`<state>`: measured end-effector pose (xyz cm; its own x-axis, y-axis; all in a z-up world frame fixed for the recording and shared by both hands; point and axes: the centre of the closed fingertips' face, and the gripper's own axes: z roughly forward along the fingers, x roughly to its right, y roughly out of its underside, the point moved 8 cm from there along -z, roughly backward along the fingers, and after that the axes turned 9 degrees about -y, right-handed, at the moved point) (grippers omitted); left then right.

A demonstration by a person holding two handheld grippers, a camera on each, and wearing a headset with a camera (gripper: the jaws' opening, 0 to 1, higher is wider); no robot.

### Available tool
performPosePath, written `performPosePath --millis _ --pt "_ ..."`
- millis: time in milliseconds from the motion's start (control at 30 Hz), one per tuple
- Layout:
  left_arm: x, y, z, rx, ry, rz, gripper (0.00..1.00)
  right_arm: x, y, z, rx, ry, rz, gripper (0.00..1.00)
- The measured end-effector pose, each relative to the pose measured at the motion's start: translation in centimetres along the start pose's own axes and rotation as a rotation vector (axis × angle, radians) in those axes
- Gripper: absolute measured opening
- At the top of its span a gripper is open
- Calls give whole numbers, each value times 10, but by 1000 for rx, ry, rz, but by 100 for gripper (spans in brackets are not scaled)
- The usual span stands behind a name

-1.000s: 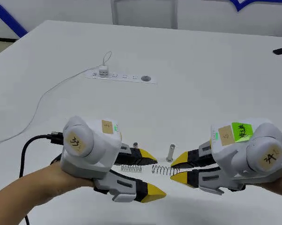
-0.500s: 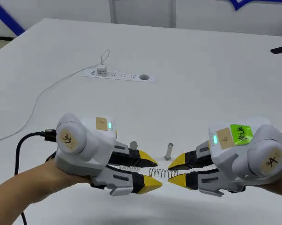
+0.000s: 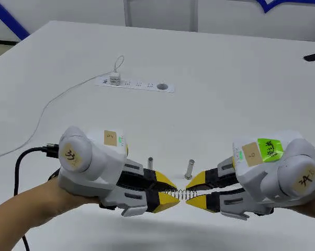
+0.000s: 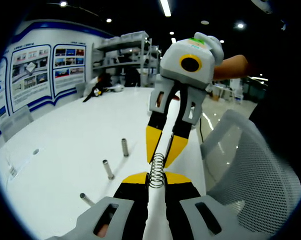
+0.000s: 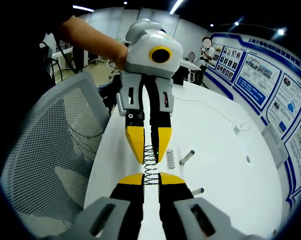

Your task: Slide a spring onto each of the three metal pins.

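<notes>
A small wire spring (image 3: 182, 194) hangs level just above the white table (image 3: 225, 104), stretched between both grippers. My left gripper (image 3: 177, 194) is shut on its left end, and my right gripper (image 3: 188, 194) is shut on its right end. In the left gripper view the spring (image 4: 157, 169) runs from my own jaws up to the right gripper (image 4: 163, 152). Three metal pins (image 4: 124, 147) (image 4: 108, 170) (image 4: 85, 199) stand on the table, all bare. Two of these pins (image 3: 150, 162) (image 3: 189, 170) stand just behind the fingertips. A second spring (image 5: 170, 158) lies on the table.
A white power strip (image 3: 135, 84) with a plug and a white cable lies at mid-table. A black cable (image 3: 21, 172) trails from the left gripper. A mesh chair (image 5: 55, 130) stands at the near table edge. A dark object (image 3: 314, 56) lies at the far right.
My left gripper moved right, toward the right gripper, and went from open to shut on the free end of the spring. The right gripper kept its hold and barely moved.
</notes>
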<state>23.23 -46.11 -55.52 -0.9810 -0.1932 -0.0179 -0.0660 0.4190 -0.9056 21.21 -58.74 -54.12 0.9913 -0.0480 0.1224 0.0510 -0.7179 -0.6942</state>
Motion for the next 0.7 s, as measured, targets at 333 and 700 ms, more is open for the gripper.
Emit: performPosePath --millis 333,700 --pt "-1 -5 -2 35 -24 99 9 2 -3 -5 14 22 -47 11" --pt "-3 -10 -9 33 -20 116 9 5 1 -7 34 32 15 14"
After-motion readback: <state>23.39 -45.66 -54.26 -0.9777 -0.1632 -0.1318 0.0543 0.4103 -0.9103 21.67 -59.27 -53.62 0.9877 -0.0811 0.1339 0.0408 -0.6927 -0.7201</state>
